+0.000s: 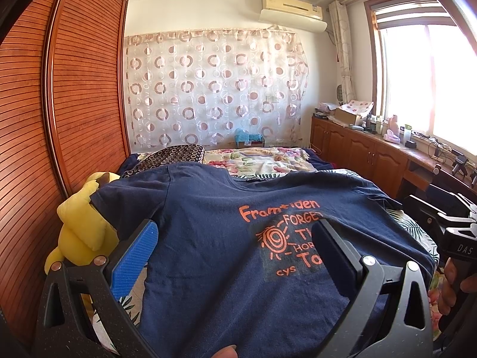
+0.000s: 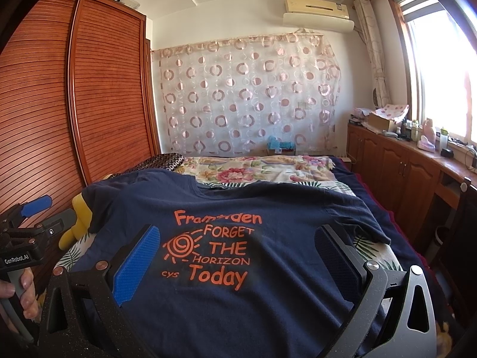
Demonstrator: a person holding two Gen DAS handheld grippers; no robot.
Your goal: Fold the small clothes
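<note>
In the left wrist view the navy T-shirt [image 1: 223,238] lies flat across the bed [image 1: 262,158], filling the lower centre; the left gripper [image 1: 235,241] hovers with jaws wide apart and empty. In the right wrist view the right gripper [image 2: 238,250] does likewise — folding seems not yet begun, and next each likely needs a hem or sleeve edge.

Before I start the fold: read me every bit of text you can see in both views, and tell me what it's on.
"Fram..den / FORGET / THE / HORIZON / cys Today": orange print on the navy T-shirt; a crease hides the first word's middle letters.
"GenRobot.AI": body of the left tongs, seen from the right wrist view.
"DAS": body of the right tongs, cut off at the left wrist view's edge.
Air conditioner label: too small to read.
</note>
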